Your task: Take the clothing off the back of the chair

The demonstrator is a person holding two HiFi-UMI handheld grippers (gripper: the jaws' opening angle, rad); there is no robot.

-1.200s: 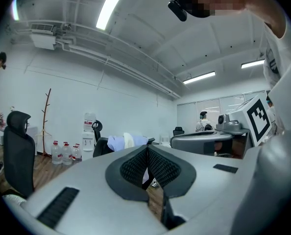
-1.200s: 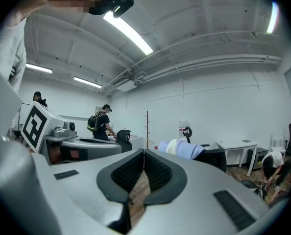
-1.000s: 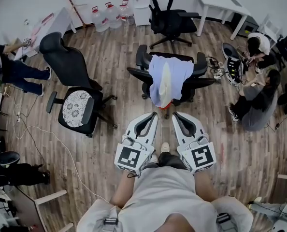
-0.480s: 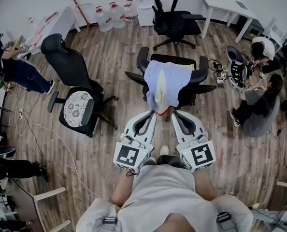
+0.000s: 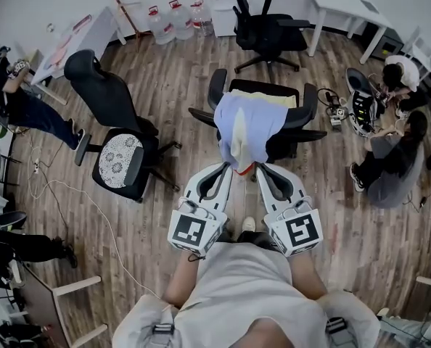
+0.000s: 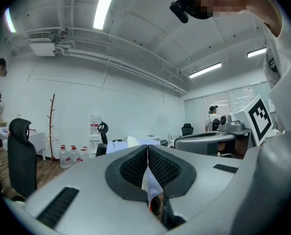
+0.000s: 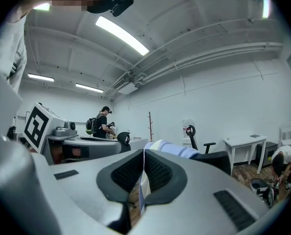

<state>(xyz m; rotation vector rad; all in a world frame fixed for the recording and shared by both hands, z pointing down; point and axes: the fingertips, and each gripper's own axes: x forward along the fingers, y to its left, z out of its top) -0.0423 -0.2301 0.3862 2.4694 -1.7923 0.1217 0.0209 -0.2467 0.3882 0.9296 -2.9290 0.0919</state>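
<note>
Two grippers, both closed and empty, held side by side at the garment's hem.

Head view: left gripper (image 5: 227, 167) and right gripper (image 5: 259, 167) point ahead at the office chair (image 5: 308, 101). Their tips flank the lowest fold of the clothing (image 5: 248, 118); I can't confirm contact. The clothing is a pale blue garment with a cream layer showing. It is draped over the backrest and hangs down the rear side towards me, held by its own weight alone. I read the paired approach as setup for a two-point lift, so the cloth rises off the backrest top rather than dragging. A chair with a patterned seat cushion (image 5: 119, 162) stands well apart at left. Water jugs (image 5: 178, 13) sit by the far wall, and people (image 5: 390, 162) are on the floor at right.

Left gripper view: left gripper (image 6: 147, 150) has its pads pressed together along one seam, nothing pinched. A pale sliver below the seam looks like cloth beyond the jaws, not in them. The clothing (image 6: 117, 145) shows just over the jaws, on the backrest.

Right gripper view: right gripper (image 7: 144, 154) is the same, jaws together on nothing. The clothing (image 7: 177, 150) lies over the black backrest (image 7: 211, 159) past the tip.

Judgement: the jaws must open before any grab, and the removal has not started.
</note>
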